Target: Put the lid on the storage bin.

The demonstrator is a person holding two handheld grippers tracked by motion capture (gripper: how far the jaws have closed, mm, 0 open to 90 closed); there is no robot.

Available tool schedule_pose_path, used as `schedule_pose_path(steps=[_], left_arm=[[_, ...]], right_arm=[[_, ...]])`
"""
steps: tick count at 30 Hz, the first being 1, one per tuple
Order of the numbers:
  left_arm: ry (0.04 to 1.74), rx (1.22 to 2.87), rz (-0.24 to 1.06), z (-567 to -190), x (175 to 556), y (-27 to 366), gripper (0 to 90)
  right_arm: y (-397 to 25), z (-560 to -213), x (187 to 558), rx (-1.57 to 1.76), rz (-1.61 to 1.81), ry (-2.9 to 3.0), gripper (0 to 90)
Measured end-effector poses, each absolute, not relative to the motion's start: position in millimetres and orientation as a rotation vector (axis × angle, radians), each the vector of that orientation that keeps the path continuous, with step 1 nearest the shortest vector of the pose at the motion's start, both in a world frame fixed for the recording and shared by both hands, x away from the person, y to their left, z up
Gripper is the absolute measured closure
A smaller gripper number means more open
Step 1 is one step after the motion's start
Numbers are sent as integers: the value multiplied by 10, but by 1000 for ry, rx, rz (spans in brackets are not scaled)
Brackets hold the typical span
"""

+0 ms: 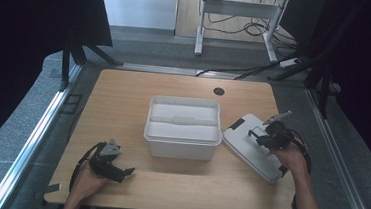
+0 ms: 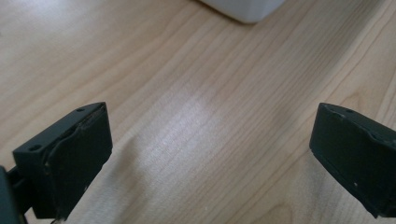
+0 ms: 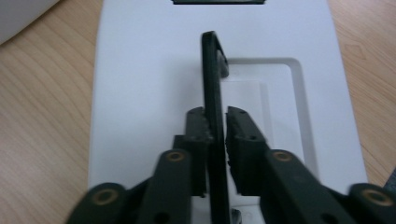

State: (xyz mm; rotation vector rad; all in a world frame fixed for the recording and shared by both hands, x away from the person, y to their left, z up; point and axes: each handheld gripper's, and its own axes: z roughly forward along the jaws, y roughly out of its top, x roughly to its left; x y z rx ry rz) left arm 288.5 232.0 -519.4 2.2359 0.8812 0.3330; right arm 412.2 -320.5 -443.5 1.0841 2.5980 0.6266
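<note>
The flat white plastic lid (image 1: 252, 147) with a raised black carrying handle (image 3: 214, 93) lies on the light wooden table (image 1: 118, 104), just to the right of the open white rectangular plastic box (image 1: 183, 127) and tilted relative to it, its near-left corner close to the box wall. The right gripper (image 1: 261, 134) is directly over the lid, and in the right gripper view its two jaws are pressed from both sides on the thin black handle, which stands on edge between them and runs straight away from the camera. So the handle's long axis is in line with the gripper, and the lid's long axis runs diagonally from the far-left to the near-right on the table. The box lies to the left of this gripper, and its long side runs across the table, so I judge that the lid must be carried left and also turned until the two long axes agree. The left gripper (image 1: 118, 170) rests low at the near-left part of the table, its jaws wide apart over bare wood, with a corner of the box ahead of it (image 2: 243, 9). It is well apart from the lid, so the right hand is clearly the nearer one for this move.
</note>
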Motion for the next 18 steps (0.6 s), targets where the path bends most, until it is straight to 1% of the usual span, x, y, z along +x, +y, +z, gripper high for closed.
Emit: schedule_pose_path(steps=[1, 3, 9, 18], left_arm=[[886, 2241, 316, -5211, 2890, 2314, 0], [885, 2261, 322, -5216, 2892, 2292, 0], [883, 2273, 289, -5222, 2906, 2275, 0], [883, 2273, 289, -5223, 2907, 2276, 0]], right_arm=[[-3195, -4425, 4124, 1070, 601, 2593, 817], [-3183, -4403, 4135, 1045, 560, 2597, 836], [-3206, -4277, 4163, 1019, 548, 2609, 840], [-3298, -3849, 4128, 958, 645, 2645, 840]])
